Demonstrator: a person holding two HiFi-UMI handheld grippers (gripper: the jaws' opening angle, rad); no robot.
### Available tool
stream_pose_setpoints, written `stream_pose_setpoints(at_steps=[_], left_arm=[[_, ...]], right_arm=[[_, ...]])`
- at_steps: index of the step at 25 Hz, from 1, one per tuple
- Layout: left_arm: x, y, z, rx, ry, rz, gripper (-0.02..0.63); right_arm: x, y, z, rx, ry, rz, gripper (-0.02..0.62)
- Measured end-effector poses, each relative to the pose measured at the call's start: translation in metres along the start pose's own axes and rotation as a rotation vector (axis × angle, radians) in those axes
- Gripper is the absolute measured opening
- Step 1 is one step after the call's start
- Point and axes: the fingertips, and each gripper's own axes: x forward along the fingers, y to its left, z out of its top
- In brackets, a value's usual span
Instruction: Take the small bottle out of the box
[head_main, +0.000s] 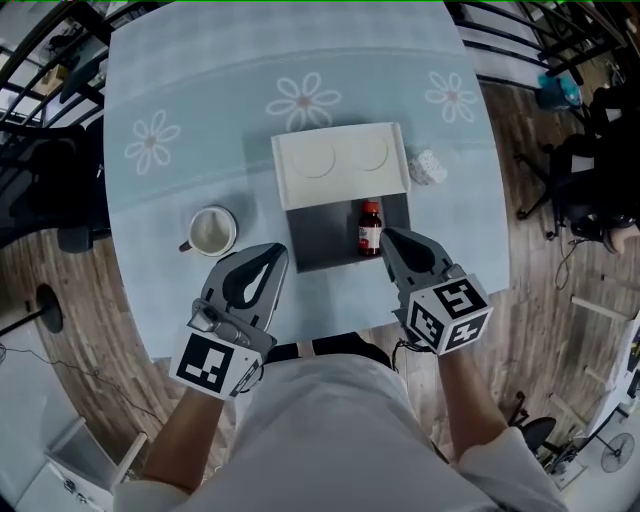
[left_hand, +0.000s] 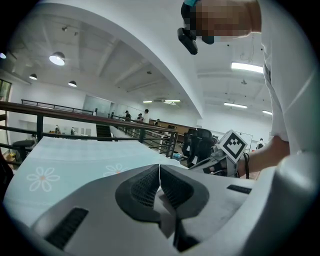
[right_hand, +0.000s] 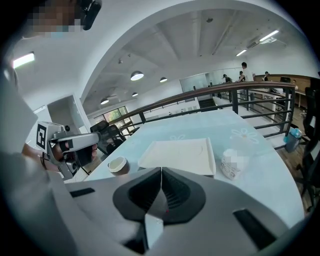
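Note:
The small brown bottle (head_main: 370, 229) with a red cap stands upright in the right part of the open grey box (head_main: 325, 238). The box's white lid (head_main: 340, 165) (right_hand: 180, 154) lies folded back behind it. My right gripper (head_main: 389, 238) (right_hand: 161, 172) is shut and empty, with its tips just right of the bottle at the box's front right corner. My left gripper (head_main: 274, 254) (left_hand: 159, 168) is also shut and empty, beside the box's front left corner. In the right gripper view the bottle is hidden behind the jaws.
A white cup (head_main: 212, 231) (right_hand: 118, 165) stands left of the box, close to the left gripper. A small crumpled white object (head_main: 428, 167) (right_hand: 233, 162) lies right of the lid. The pale blue flowered tablecloth (head_main: 190, 120) covers the table, whose near edge is under my hands.

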Motion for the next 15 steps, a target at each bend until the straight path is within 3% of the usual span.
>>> stream_pose_setpoints(at_steps=[15], left_arm=[[0.012, 0.017, -0.015, -0.045, 0.004, 0.013, 0.021]], right_arm=[[0.038, -0.027, -0.026, -0.018, 0.14, -0.046, 0.023]])
